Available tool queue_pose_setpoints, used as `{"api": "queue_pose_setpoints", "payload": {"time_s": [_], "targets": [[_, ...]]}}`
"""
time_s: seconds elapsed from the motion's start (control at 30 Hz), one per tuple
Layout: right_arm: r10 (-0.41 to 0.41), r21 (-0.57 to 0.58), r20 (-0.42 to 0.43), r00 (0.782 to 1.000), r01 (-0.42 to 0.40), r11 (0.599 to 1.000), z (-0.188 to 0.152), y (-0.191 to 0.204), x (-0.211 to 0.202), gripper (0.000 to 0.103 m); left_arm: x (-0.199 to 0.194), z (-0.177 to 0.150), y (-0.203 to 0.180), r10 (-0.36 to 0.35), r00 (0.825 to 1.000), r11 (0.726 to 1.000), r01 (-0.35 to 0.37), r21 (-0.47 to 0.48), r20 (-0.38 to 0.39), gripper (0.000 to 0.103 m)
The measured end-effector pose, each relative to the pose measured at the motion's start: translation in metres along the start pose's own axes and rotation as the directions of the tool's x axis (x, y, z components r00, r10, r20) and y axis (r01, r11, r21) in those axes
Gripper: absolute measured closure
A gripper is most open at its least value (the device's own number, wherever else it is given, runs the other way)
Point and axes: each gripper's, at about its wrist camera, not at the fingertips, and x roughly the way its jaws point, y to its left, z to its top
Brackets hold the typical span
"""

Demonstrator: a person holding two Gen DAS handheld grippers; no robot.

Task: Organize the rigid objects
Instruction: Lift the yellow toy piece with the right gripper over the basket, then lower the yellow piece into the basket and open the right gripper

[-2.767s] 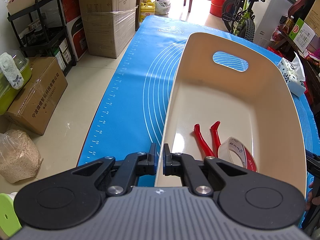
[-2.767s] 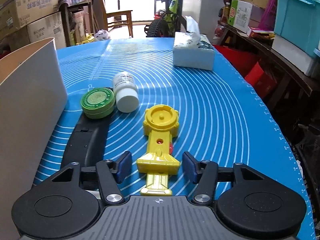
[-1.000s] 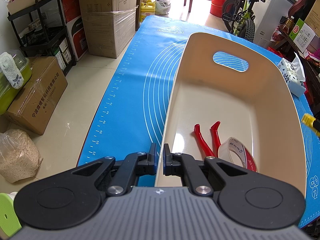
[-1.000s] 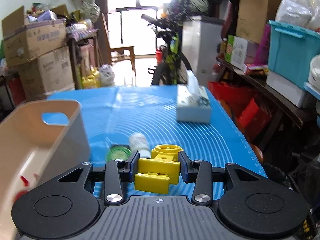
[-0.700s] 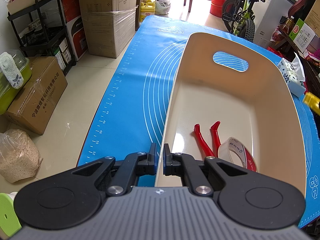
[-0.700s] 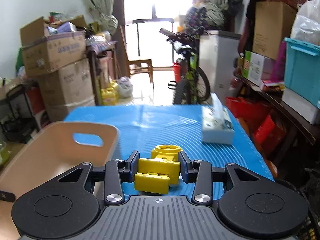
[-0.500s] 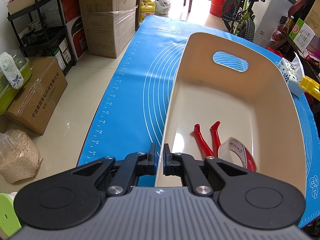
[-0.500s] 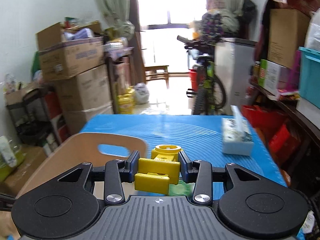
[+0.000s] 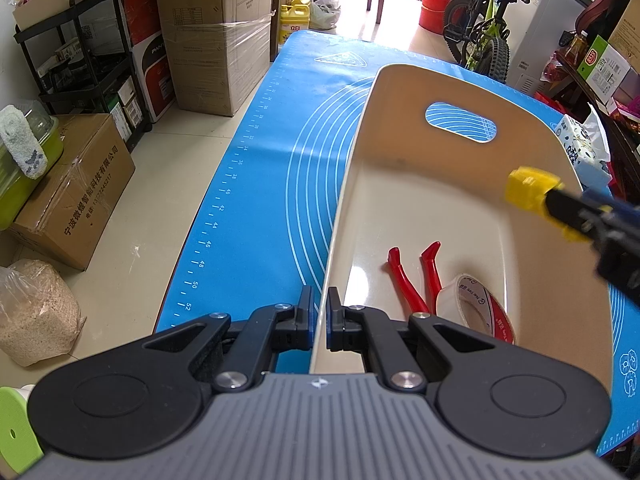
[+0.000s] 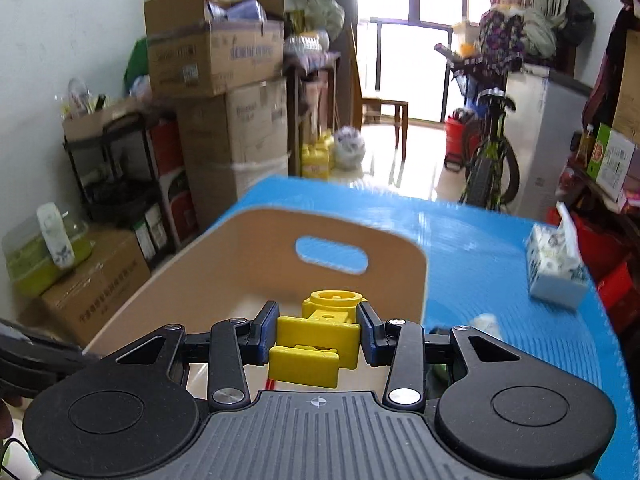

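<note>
My left gripper (image 9: 319, 322) is shut on the near rim of the cream plastic bin (image 9: 420, 184), which stands on the blue mat (image 9: 288, 168). Inside the bin lie red-handled pliers (image 9: 412, 280) and a roll of tape (image 9: 476, 306). My right gripper (image 10: 319, 334) is shut on a yellow plastic toy (image 10: 320, 340) and holds it in the air above the bin (image 10: 224, 280). The toy (image 9: 532, 190) and the right gripper (image 9: 592, 220) show over the bin's right rim in the left wrist view.
A tissue box (image 10: 556, 272) stands on the mat to the right of the bin. A white bottle (image 10: 486, 322) lies on the mat behind my right gripper. Cardboard boxes (image 9: 212, 32), a black shelf rack (image 9: 80, 60) and a bicycle (image 9: 484, 40) stand around the table.
My right gripper closed on the yellow toy, lifted it off the mat and carried it left to above the bin. My left gripper has stayed on the bin rim.
</note>
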Motion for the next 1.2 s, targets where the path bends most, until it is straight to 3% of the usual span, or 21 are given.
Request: {"api": "queue_pose_setpoints", "payload": {"time_s": [0.43,0.87,1.2], "targets": [[0.034,-0.031,-0.209,0.977,-0.042,0.999,-0.020,0.017,0.034,0.056,0.000,0.000,0.000,0.002,1.000,1.000,-0.002,0.002,0.000,0.096],[0.047,-0.071,-0.316,0.947,-0.073,0.995,-0.022,0.025,0.047,0.056,0.000,0.000,-0.001,0.003,1.000,1.000,-0.003,0.003,0.000,0.096],[0.073,-0.038,-0.329,0.941,-0.090,0.995,-0.020,0.020,0.049,0.051,0.000,0.000,-0.001,0.003,1.000,1.000,-0.003,0.003,0.000,0.096]]}}
